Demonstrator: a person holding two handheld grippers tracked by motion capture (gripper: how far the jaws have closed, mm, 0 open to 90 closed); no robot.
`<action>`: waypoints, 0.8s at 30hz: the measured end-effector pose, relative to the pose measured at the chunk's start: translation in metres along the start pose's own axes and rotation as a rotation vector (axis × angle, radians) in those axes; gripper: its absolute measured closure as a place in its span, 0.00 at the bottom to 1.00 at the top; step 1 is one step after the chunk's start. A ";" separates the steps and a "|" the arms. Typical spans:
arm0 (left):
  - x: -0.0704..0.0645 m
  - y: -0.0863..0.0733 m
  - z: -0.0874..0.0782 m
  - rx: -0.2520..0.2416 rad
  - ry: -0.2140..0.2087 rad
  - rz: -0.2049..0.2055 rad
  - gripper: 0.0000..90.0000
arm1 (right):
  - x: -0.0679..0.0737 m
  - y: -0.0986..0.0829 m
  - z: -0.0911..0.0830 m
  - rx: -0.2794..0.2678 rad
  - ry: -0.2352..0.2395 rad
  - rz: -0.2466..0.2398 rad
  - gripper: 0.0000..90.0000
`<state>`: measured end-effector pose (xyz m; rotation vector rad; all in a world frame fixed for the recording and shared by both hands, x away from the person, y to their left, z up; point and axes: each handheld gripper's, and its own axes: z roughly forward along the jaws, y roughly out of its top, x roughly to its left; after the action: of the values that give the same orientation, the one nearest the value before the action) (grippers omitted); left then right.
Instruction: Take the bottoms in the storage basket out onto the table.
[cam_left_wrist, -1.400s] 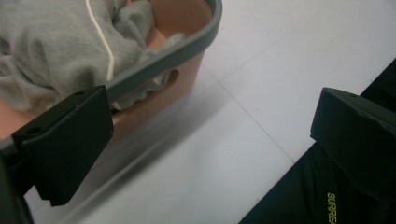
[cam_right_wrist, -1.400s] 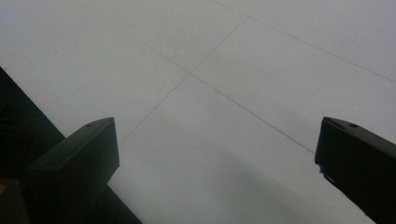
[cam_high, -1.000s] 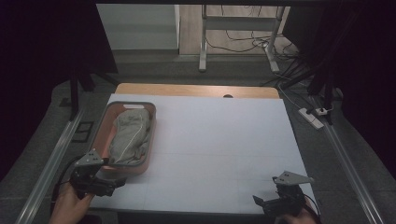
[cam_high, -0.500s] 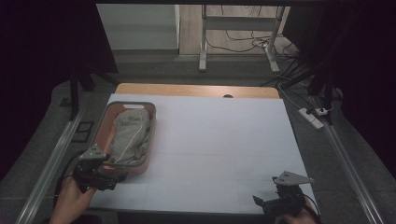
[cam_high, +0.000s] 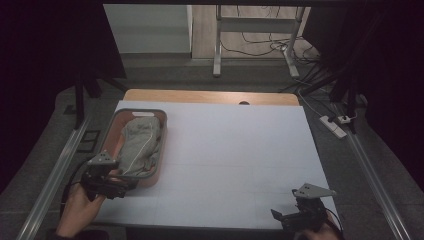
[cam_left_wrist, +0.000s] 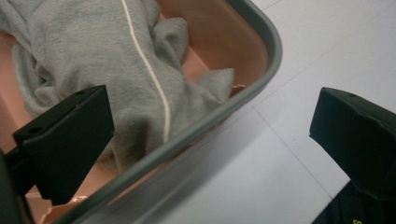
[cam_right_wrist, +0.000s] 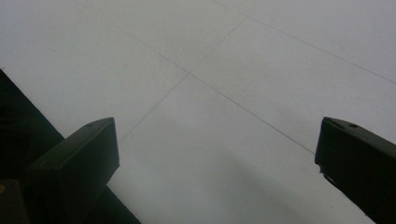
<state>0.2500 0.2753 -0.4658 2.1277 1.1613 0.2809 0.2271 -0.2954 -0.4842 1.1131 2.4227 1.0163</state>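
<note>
Left hand-held gripper (cam_high: 116, 185) parked at the near end of the pink basket (cam_high: 116, 131), over by the counter's (cam_high: 235, 150) left edge, jaws spread wide and gripping nothing. From the left gripper view, jaws straddling the basket's grey rim (cam_left_wrist: 252, 88): one jaw over the inside, just above the grey garment (cam_left_wrist: 102, 70), the other out over the white counter (cam_left_wrist: 299, 140). Can't tell whether that inner jaw actually touches the cloth. Grey garment bunched up inside the basket, thin white stripe (cam_left_wrist: 147, 70) running down it, one fold lying close up against the near rim. In the high view, same garment (cam_high: 140, 145) filling most of the basket lengthwise, basket lying along the left edge with its far end short of the far-left corner. Right hand-held gripper (cam_high: 295, 216) way off at the near-right corner, well apart from the basket, also wide open and empty. Right gripper view: just bare white counter (cam_right_wrist: 233, 93) with faint seam lines between the two jaws, dark drop-off of the near edge at lower left. Hand (cam_high: 80, 207) behind the left gripper coming in from the bottom.
</note>
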 end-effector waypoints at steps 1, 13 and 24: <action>0.001 0.001 0.001 0.002 0.001 0.000 0.00 | 0.000 0.000 0.000 0.001 0.000 0.000 0.00; 0.010 0.013 0.009 0.023 0.025 -0.005 0.00 | 0.001 0.000 0.001 0.009 0.002 -0.009 0.00; 0.019 0.025 0.016 0.042 0.047 -0.009 0.00 | 0.001 0.000 0.001 0.012 0.005 -0.015 0.00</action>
<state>0.2853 0.2747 -0.4633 2.1626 1.2130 0.3060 0.2271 -0.2936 -0.4848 1.0954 2.4407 1.0028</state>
